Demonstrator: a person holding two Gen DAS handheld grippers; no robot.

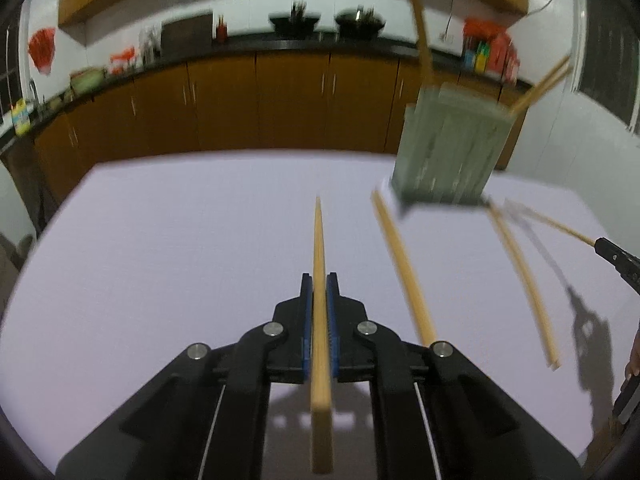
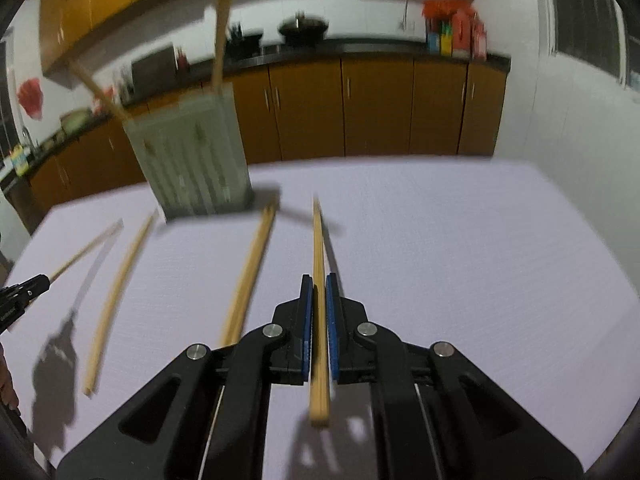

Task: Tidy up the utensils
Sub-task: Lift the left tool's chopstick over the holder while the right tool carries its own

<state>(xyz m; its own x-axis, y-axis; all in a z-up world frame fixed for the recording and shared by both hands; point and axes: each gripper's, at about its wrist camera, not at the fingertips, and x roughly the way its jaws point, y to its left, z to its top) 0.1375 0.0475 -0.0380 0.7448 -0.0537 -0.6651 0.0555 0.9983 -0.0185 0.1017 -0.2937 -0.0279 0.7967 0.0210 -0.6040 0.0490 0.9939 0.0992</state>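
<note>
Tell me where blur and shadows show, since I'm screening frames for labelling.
Left wrist view: the holder and loose chopsticks are motion-smeared, the left gripper is sharp. Right wrist view: similar smear on the holder; a hard gripper shadow falls on the table at left.

Both wrist cameras look forward along their jaws, low over the worktop (image 1: pixel 160 240); both views share the grey holder (image 1: pixel 452 148) (image 2: pixel 192 160) ahead.
</note>
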